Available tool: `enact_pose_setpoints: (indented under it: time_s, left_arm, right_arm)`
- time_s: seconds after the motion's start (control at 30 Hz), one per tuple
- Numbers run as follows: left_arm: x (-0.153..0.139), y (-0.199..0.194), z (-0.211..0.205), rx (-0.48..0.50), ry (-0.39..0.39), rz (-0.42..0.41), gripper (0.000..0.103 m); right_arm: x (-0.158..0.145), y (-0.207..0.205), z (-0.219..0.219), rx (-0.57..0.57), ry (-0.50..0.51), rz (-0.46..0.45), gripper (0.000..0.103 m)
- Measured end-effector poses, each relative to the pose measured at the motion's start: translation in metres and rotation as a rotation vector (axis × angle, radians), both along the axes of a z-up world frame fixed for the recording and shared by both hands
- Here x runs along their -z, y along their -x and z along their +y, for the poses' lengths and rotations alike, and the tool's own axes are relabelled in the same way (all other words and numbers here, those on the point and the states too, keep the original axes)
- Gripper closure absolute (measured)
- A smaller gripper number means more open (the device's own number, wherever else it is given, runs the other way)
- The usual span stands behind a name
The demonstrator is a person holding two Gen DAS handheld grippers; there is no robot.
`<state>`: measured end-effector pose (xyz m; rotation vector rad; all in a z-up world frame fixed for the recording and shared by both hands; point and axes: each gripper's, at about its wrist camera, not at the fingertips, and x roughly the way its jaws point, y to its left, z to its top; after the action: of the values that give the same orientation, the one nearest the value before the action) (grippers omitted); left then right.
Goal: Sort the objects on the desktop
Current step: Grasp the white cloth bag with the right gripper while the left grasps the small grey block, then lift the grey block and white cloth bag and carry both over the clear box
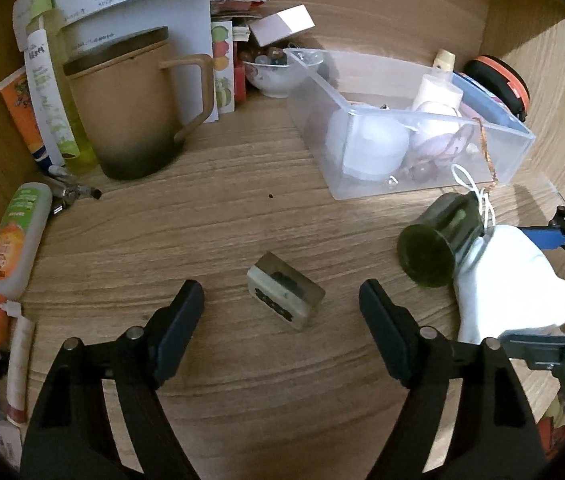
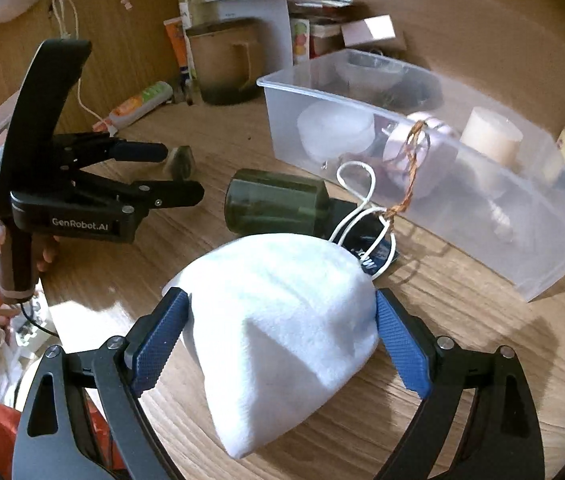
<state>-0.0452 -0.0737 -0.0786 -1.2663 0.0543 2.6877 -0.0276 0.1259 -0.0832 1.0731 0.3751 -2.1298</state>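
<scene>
- Now my right gripper (image 2: 280, 320) pinches the white pouch (image 2: 282, 336) low on the desk; I judge binning it comes next.
- My left gripper (image 1: 282, 308) is spread around the small block (image 1: 284, 294).
- Next, lift toward the clear bin (image 2: 522, 272) at two o'clock, clearing the green jar (image 2: 274, 208).

text: "GenRobot.AI" | on: left tool (image 2: 180, 174) body, white lettering

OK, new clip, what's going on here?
A person is sorting a cluttered desk with two handheld grippers. The right gripper is closed on a white cloth pouch near the clear plastic bin. The left gripper is open, its fingers either side of a small stone block without touching it.
</scene>
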Motion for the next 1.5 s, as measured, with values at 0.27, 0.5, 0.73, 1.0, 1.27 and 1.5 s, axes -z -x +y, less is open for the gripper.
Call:
enact_pose_setpoints:
  time_s: [0.27,0.5,0.73,1.0,1.27,1.5]
  left_arm:
    - [-0.001,0.002,0.000,0.011,-0.007,0.007,0.045]
    - [-0.002,0.001,-0.006,-0.001,-0.023,0.013,0.057]
    - [-0.002,0.003,-0.004,0.005,-0.001,0.013,0.060]
    - [-0.001,0.007,0.002,0.013,0.026,0.006,0.060]
    - [-0.001,0.003,0.004,-0.011,0.043,0.023,0.068]
    - [-0.007,-0.004,-0.001,-0.033,0.025,0.053,0.068]
  right_arm:
    - [0.004,-0.003,-0.006,-0.023,-0.025,0.018,0.009]
    - [0.003,-0.007,-0.003,-0.017,-0.028,0.048,0.018]
    - [-0.003,-0.007,0.001,-0.010,-0.012,0.049,0.031]
    - [-0.011,-0.003,0.011,0.011,0.035,0.018,0.045]
    - [-0.016,-0.004,0.019,0.030,0.051,0.036,0.049]
    - [-0.024,-0.003,0.036,0.065,0.074,0.058,0.050]
